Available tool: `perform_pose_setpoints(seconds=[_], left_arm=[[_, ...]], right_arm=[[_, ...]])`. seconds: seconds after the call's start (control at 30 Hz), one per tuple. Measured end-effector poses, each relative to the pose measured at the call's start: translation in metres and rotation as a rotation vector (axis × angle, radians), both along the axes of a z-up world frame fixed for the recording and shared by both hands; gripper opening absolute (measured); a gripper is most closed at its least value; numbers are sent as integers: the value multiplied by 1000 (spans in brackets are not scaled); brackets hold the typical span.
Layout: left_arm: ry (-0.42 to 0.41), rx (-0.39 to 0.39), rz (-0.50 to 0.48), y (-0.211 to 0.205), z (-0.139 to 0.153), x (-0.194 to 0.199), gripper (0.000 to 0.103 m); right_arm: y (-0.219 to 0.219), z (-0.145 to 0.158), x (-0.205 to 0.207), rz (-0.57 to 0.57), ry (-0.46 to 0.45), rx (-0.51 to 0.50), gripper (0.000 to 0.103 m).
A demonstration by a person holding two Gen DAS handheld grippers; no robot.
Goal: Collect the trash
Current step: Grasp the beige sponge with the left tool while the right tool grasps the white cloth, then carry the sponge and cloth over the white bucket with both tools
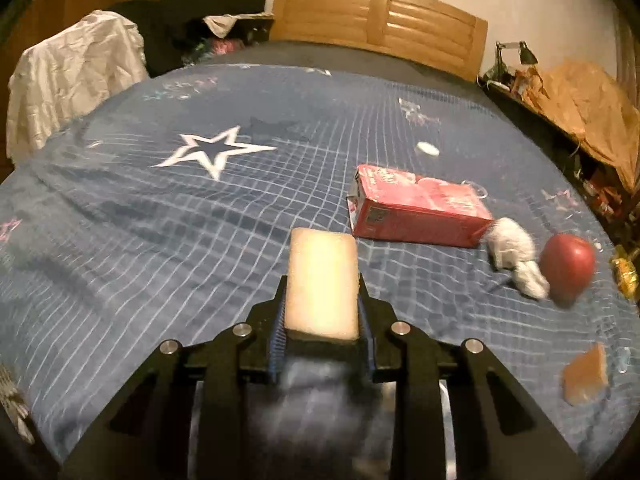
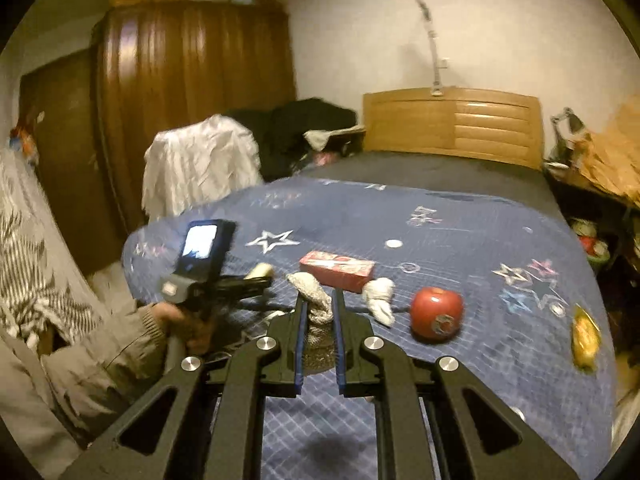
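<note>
My left gripper (image 1: pixel 322 285) is shut on a pale cream sponge block (image 1: pixel 322 280), held a little above the blue star bedspread (image 1: pixel 208 216). In the right wrist view the left gripper (image 2: pixel 256 278) shows at the left, in a person's hand (image 2: pixel 188 322). My right gripper (image 2: pixel 319 297) is shut on a crumpled grey-white wad (image 2: pixel 314 294), lifted off the bed. On the bedspread lie a red carton (image 1: pixel 416 210) (image 2: pixel 338 270), a white crumpled wad (image 1: pixel 514 256) (image 2: pixel 380 300), a red apple (image 1: pixel 568 266) (image 2: pixel 436 312) and a yellow wrapper (image 1: pixel 626 276) (image 2: pixel 584 338).
A small white cap (image 1: pixel 427 148) (image 2: pixel 394 243) lies beyond the carton, and an orange scrap (image 1: pixel 586 374) lies near the bed's right edge. A wooden headboard (image 1: pixel 380 20), a white-draped chair (image 1: pixel 72 80), a wardrobe (image 2: pixel 192 88) and a cluttered side shelf (image 1: pixel 580 112) surround the bed.
</note>
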State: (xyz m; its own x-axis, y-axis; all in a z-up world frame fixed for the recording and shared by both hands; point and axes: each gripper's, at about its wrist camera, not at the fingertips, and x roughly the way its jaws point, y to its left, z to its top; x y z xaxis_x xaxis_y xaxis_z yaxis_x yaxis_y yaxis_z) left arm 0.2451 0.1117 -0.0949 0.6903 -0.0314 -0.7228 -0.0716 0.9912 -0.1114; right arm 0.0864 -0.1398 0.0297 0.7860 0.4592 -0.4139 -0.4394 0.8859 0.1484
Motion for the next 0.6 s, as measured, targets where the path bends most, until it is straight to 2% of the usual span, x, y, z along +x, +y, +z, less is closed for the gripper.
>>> perform_pose_setpoints(seconds=[0.13, 0.23, 0.43, 0.6], left_arm=[[-61, -3, -19, -18, 27, -43, 28], [-98, 18, -80, -50, 44, -78, 28], [-112, 58, -220, -113, 45, -124, 28], [-86, 82, -300, -155, 37, -137, 28]], right_arm=[[-30, -2, -25, -74, 19, 42, 13], [-49, -9, -43, -114, 36, 60, 13], [-73, -26, -77, -162, 55, 86, 13], [-93, -40, -97, -201, 69, 107, 13]])
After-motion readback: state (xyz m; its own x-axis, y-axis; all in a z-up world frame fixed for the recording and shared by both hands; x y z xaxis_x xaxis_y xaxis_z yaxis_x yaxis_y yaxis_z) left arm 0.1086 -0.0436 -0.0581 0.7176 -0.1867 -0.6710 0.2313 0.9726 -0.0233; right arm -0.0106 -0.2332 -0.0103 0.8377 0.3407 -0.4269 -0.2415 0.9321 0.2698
